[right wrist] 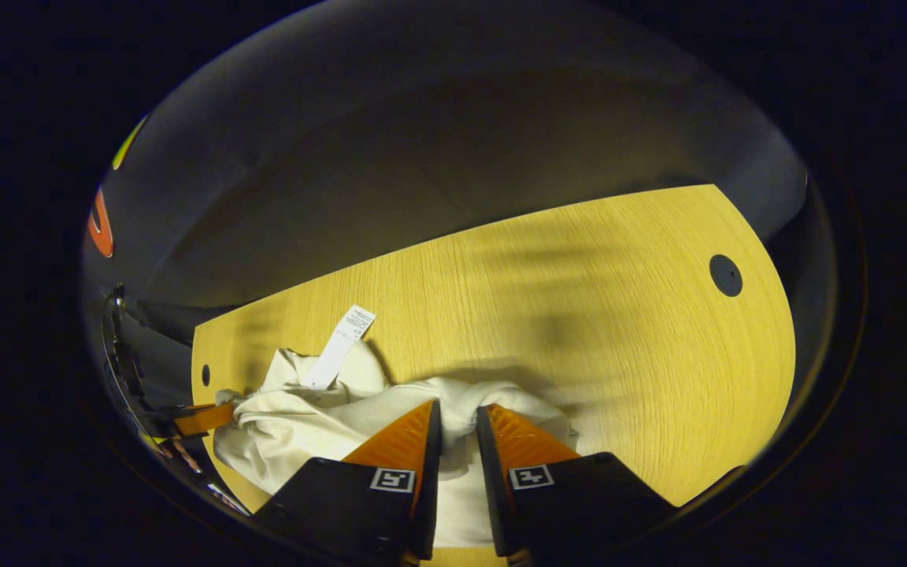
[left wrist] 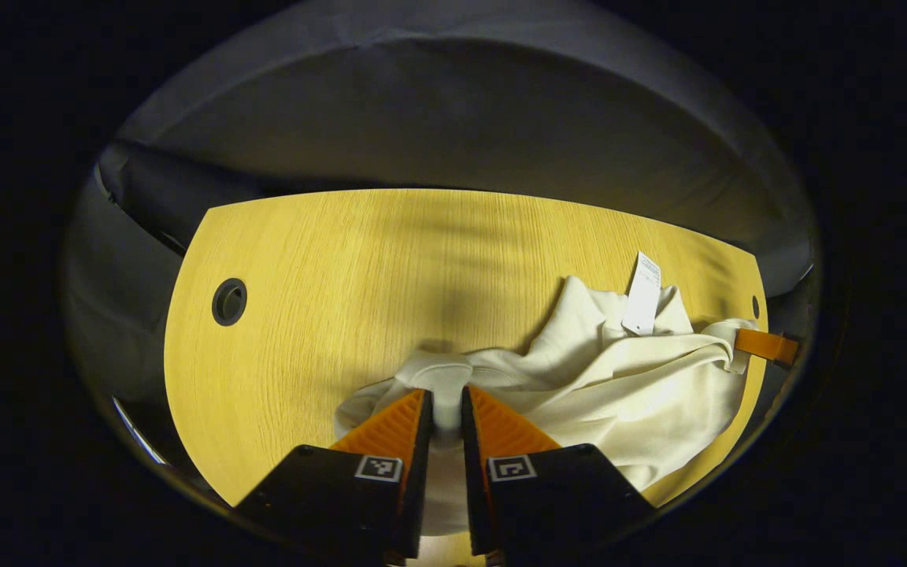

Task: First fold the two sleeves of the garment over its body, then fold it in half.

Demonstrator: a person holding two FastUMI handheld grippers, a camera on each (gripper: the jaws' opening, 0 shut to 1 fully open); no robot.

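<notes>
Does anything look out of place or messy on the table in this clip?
Yes. The cream garment lies bunched in a rumpled heap on the wooden table, not spread flat, its white tag sticking up. Both the left gripper and right gripper pinch folds of it.

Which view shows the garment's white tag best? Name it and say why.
The left gripper view: the tag appears larger there, standing up from the cream garment against the table. The right gripper view shows the same tag smaller, lying slanted near the garment's far edge.
</notes>
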